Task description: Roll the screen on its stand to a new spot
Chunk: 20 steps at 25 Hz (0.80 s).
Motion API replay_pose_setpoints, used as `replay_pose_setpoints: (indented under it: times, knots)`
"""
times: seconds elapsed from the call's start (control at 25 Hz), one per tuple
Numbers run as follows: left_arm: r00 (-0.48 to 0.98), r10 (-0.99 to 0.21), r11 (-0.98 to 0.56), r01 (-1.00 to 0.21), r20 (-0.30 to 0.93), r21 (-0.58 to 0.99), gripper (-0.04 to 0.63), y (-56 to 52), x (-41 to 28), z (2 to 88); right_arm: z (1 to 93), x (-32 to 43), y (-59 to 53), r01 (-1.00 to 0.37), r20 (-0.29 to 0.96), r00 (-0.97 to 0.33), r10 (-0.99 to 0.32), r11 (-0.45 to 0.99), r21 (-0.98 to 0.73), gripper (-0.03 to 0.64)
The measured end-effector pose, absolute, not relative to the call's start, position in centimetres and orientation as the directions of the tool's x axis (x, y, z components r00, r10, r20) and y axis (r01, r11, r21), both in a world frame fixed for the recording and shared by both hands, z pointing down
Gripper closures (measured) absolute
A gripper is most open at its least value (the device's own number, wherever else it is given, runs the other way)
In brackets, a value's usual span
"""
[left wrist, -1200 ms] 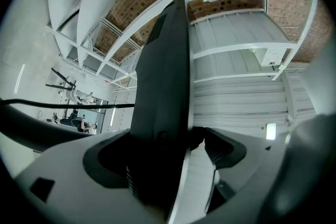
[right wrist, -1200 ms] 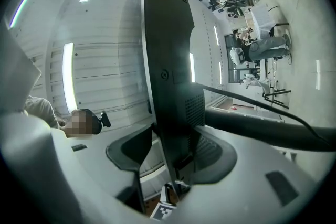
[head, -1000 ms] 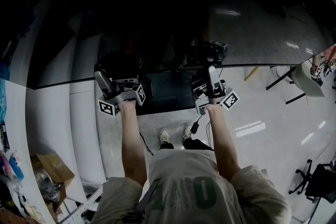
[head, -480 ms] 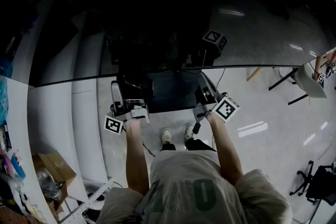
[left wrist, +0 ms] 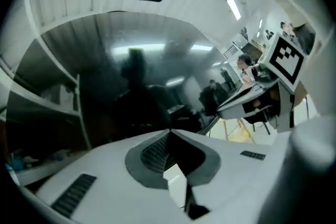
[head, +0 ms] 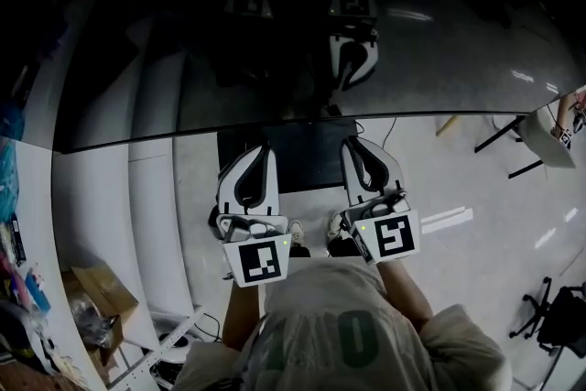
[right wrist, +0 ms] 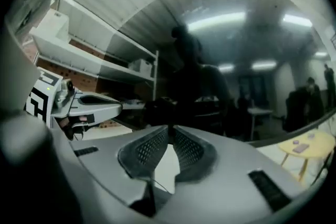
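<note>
Both claws are empty: left claw pressed together, right claw just closing, tips meeting. At 12 o'clock stands the screen, spanning 9 to 3, equally near each.

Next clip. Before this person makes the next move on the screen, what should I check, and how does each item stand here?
1. Left gripper has a hold on the screen: not ok. Its fingers are shut on nothing.
2. Right gripper has a hold: not ok. Its jaws have just been closing, with nothing between them.
3. Both grippers face the screen: ok.
4. Screen free to roll: cannot tell. What it rolls on is hidden.
5. Cable clear of the move: cannot tell. It hangs below the screen's lower edge, near the right gripper.
</note>
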<state>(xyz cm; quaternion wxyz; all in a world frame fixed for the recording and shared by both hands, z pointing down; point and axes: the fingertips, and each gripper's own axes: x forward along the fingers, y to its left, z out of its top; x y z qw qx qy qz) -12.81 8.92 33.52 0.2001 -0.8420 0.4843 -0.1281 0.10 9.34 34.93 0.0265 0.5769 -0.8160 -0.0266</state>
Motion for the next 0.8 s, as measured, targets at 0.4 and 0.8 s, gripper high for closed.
replay_pose_setpoints:
  times: [0.4,0.8]
  knots:
    - [0.527,-0.849,-0.489,-0.804,-0.026,-0.338,0.580,10.9,-10.0,31.8,32.5,-3.1,12.9,-0.935,-0.045,-0.337,-0.940,0.329,0.132,0.574]
    - [0.483,-0.875,-0.455,-0.833,-0.013,-0.316,0.581,10.6,-10.9,31.5,31.9,-3.3,12.6,-0.927,-0.055,-0.355,-0.933,0.344,0.148,0.575]
